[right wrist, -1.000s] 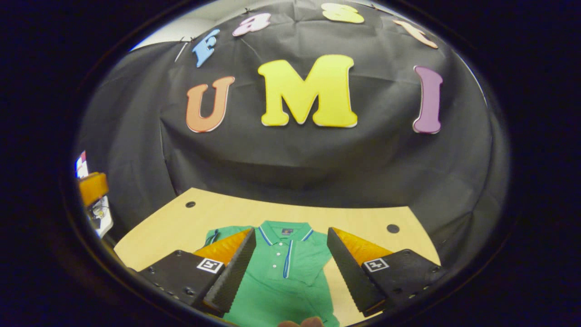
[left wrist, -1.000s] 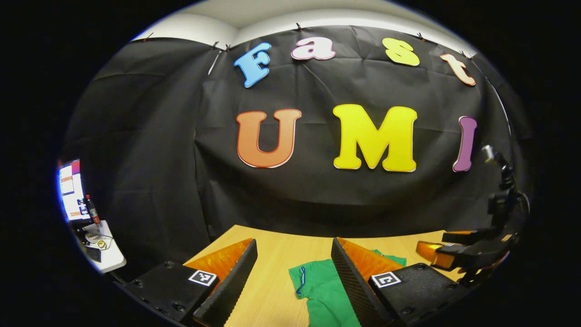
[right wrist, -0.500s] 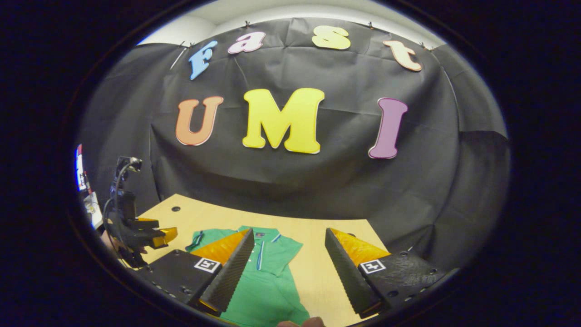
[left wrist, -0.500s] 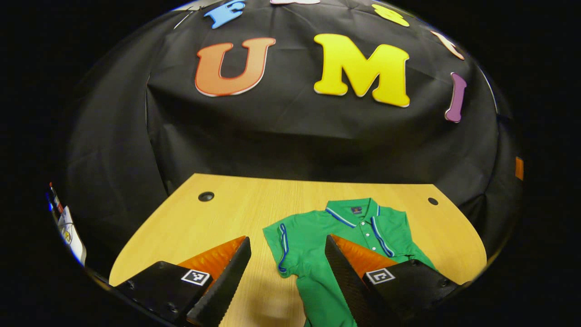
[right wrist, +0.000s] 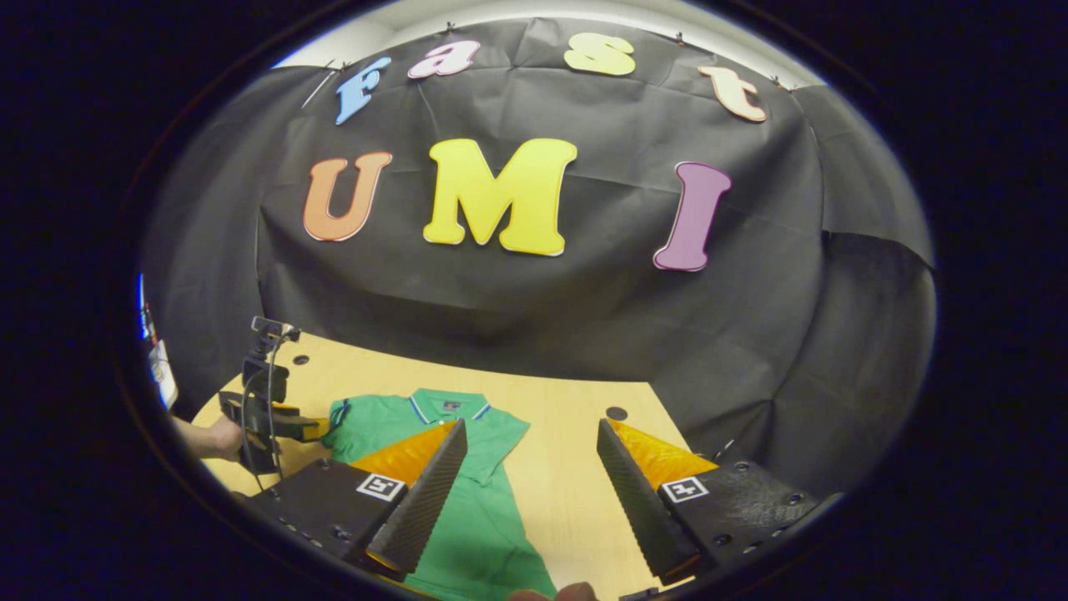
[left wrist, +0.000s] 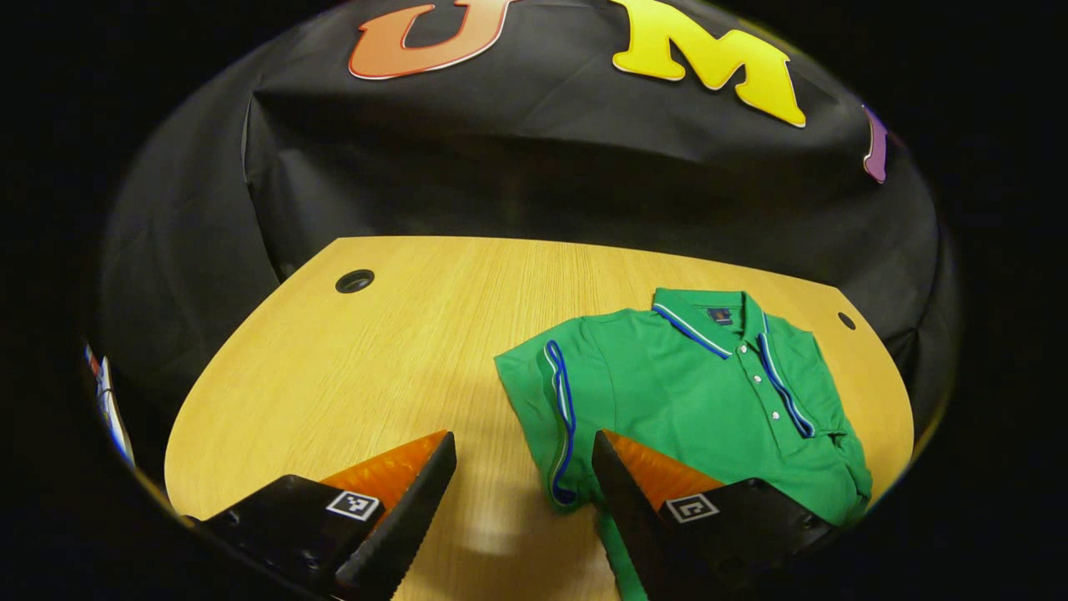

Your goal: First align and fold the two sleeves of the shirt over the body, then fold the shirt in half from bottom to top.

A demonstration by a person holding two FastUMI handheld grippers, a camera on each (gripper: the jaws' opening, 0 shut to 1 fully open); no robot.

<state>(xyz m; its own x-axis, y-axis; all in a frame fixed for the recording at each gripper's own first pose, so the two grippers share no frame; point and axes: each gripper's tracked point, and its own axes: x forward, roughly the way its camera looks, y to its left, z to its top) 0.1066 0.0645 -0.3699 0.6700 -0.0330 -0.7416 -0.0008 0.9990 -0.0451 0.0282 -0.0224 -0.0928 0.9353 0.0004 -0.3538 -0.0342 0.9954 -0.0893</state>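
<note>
polo shirt green, with blue-and-white trim on the collar and sleeve cuff, lies flat on the bench, front up, collar toward the booth's black cloth wall. in the left gripper view it sits on the right half of the bench top; one short sleeve is spread out to the side, its cuff just ahead of the left claw.

left claw: fingers wide apart, nothing between them, held above bare wood beside the sleeve cuff. whether a fingertip touches the cloth cannot be told.

right claw: fingers wide apart, holding nothing, above the shirt's body and the bench edge next to it. in the right gripper view the left claw shows far off at the left, with a hand on it, close to the sleeve.

surface: light wood-grain bench top with a curved far edge, and a round cable hole near the far left corner and another near the far right. black cloth wall hangs right behind the bench and wraps round both sides.

hidden or unclear: the shirt's lower hem is cut off by the claw fingers and the view edge in both views. the far sleeve is bunched at the right edge of the left gripper view, shape hard to make out. small bright items at the far left edge, too small to identify.
</note>
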